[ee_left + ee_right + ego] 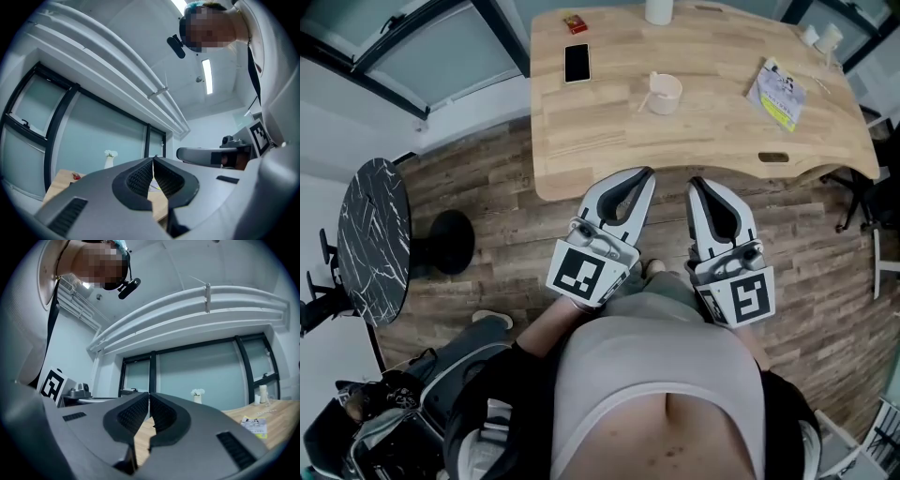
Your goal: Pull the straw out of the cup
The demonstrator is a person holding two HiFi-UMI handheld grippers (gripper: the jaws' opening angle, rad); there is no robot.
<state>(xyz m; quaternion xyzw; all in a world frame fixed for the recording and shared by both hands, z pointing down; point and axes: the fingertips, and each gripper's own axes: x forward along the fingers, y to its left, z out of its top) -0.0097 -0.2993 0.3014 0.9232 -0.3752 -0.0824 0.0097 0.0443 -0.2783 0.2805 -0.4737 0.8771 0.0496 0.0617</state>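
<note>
As viewed from the head: logged cup (665,93) on wooden table (581,141), well ahead of left gripper (648,172) and right gripper (695,180), roughly between their lines and somewhat nearer the left; logged straw (645,98) leaning out over the rim toward the left side. From the left gripper view: found jaws clenched tip to tip on nothing, cup not discernible. From the right gripper view: found jaws likewise clenched and empty, cup out of sight.

The cup (665,93), straw (645,99) in it, stands on the table (609,131). A phone (577,63) lies left of the cup, a leaflet (777,94) right. The left gripper (649,172) and right gripper (696,182), jaws together, hang short of the cup.
</note>
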